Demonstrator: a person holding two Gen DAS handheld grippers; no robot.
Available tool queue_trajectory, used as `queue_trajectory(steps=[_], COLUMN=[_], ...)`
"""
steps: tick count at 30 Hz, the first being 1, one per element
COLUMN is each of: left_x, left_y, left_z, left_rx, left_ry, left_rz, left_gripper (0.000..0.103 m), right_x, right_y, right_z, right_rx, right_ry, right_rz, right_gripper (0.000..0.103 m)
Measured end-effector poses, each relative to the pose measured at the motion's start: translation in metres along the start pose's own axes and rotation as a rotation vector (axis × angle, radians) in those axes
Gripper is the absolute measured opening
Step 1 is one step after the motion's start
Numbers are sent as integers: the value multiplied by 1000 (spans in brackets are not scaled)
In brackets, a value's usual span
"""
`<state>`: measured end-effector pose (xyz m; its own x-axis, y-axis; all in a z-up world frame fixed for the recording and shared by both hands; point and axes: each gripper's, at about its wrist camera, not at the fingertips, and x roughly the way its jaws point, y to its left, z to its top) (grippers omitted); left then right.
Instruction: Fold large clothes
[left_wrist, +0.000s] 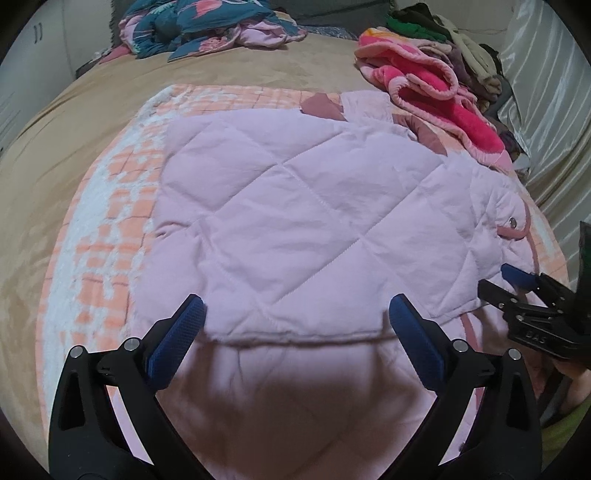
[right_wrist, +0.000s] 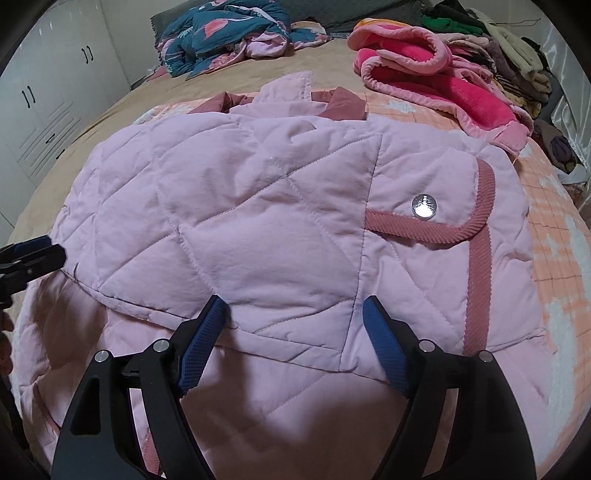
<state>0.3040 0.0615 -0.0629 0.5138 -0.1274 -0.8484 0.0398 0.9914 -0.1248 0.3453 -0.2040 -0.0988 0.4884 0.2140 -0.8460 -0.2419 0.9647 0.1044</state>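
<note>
A pale pink quilted jacket (left_wrist: 295, 206) lies folded on the bed, its upper layer doubled over a lower layer near me. It also shows in the right wrist view (right_wrist: 258, 229), with a dusty-rose trimmed pocket flap and a silver snap (right_wrist: 423, 206). My left gripper (left_wrist: 295, 314) is open and empty, just above the folded edge. My right gripper (right_wrist: 293, 314) is open and empty over the jacket's near fold. The right gripper also shows at the right edge of the left wrist view (left_wrist: 517, 284). The left gripper shows at the left edge of the right wrist view (right_wrist: 29, 254).
The jacket rests on an orange and white checked blanket (left_wrist: 110, 206) over a tan bedspread (left_wrist: 110, 92). A bright pink fleece (right_wrist: 443, 85) and a pile of clothes (right_wrist: 517, 66) lie at the far right. A teal floral quilt (right_wrist: 229, 33) is bunched at the back. White cabinets (right_wrist: 48, 103) stand left.
</note>
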Motion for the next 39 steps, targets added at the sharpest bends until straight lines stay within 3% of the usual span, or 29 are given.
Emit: queue_trajectory(steps=[8,11,16,23,39], left_x=[-20,-26,-37,-56,-79], left_y=[1,0,-2,0,4], left_z=[-17,-23,-30,-36,-52], left_rx=[-10,-11,8,-7,-31], left_ry=[-20,-24,-38,-65,-100], left_rz=[16,13,25,17,9], left_gripper=[94,94,94,94,94], right_x=[-6,-6,-13,-40,-106], right_y=[2,6,18,9,14], right_z=[-3,-8,-17,-23,-33], right_rx=[-5,-11,-65,16,43], right_ry=[19,31,24,-7,-147], right_rz=[-14,-17,-56,21,57], right_gripper=[87,97,98,98,98])
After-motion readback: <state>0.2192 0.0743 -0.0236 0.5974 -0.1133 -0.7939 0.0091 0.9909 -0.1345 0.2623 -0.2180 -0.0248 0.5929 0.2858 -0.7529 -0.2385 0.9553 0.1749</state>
